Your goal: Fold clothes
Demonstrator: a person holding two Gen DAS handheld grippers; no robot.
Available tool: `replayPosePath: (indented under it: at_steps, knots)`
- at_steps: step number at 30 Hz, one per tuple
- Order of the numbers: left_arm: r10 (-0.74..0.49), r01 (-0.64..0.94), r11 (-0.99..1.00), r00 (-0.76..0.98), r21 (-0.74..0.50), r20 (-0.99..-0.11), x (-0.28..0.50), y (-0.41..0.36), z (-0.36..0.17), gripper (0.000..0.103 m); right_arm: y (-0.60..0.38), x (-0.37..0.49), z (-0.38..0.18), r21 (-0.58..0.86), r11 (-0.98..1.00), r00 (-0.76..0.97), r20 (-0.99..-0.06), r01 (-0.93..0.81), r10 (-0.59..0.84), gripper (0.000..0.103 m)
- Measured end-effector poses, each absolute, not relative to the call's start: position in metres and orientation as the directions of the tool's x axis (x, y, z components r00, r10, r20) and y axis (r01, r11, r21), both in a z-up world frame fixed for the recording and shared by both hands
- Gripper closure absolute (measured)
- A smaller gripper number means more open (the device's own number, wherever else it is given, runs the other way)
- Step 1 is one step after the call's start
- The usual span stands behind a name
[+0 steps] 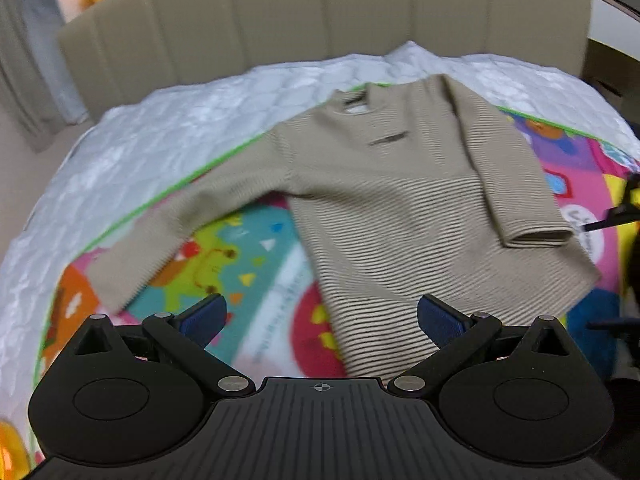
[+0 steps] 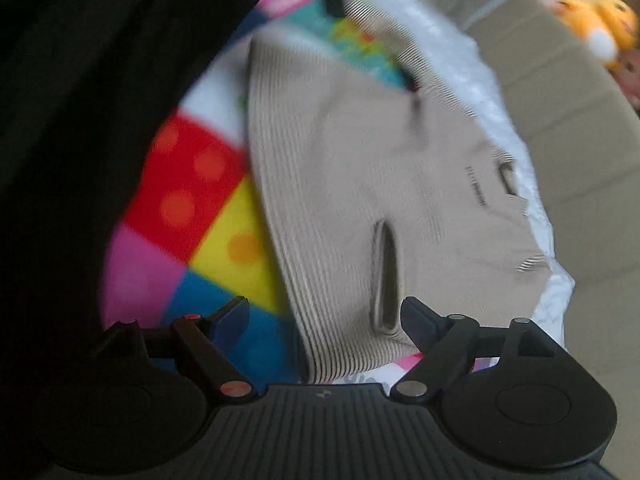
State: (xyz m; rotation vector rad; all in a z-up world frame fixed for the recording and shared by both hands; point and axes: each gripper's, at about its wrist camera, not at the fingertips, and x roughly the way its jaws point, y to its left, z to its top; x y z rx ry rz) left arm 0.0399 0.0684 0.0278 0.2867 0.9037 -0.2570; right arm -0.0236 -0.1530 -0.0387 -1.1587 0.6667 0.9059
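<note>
Both grippers, left [image 1: 322,316] and right [image 2: 326,318], gape empty over the beige sweater [image 1: 400,208] on the colourful mat [image 1: 248,248], headboard [image 1: 320,20] behind.

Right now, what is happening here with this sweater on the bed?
A person holds two grippers over a beige ribbed knit sweater that lies on a colourful cartoon-print play mat on a white quilted bed cover. One sleeve is already folded across the body; the other sleeve is spread out to the side. The left gripper is open above the hem. The right gripper is also open, near the folded sleeve's cuff. Neither gripper holds the fabric.
</note>
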Motion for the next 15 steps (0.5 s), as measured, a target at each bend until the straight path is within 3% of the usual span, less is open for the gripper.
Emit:
replayPosePath:
  at_steps: [2,3,7,12,14,15]
  knots:
    - [-0.127,0.368,0.922,0.582,0.121,-0.804,0.039,0.058,0.028,0.0,-0.147,-0.015,-0.038,-0.507,0.162,0.532,-0.803,-0.846,0.267,0.045]
    - [-0.143,0.399,0.909,0.57,0.12,-0.809,0.038,0.052,0.027,0.0,-0.145,-0.011,-0.038,-0.523,0.176,0.551,-0.788,-0.834,0.274,0.072]
    - [-0.216,0.552,0.824,0.513,0.126,-0.831,0.016,0.036,0.025,0.0,-0.156,0.023,-0.01,-0.514,0.348,0.611,-0.737,-0.784,0.289,0.075]
    - [-0.016,0.509,0.796,0.559,0.328,-0.829,0.03,0.023,-0.013,0.0,-0.174,0.058,0.014,-0.43,0.527,0.629,-0.724,-0.733,0.284,0.075]
    - [0.084,0.382,0.846,0.592,0.371,-0.801,0.054,0.035,-0.019,0.0,-0.176,0.057,0.008,-0.406,0.552,0.619,-0.736,-0.728,0.275,0.073]
    - [0.102,0.318,0.877,0.611,0.361,-0.785,0.063,0.044,-0.015,0.0,-0.173,0.054,0.005,-0.387,0.563,0.613,-0.736,-0.73,0.288,0.066]
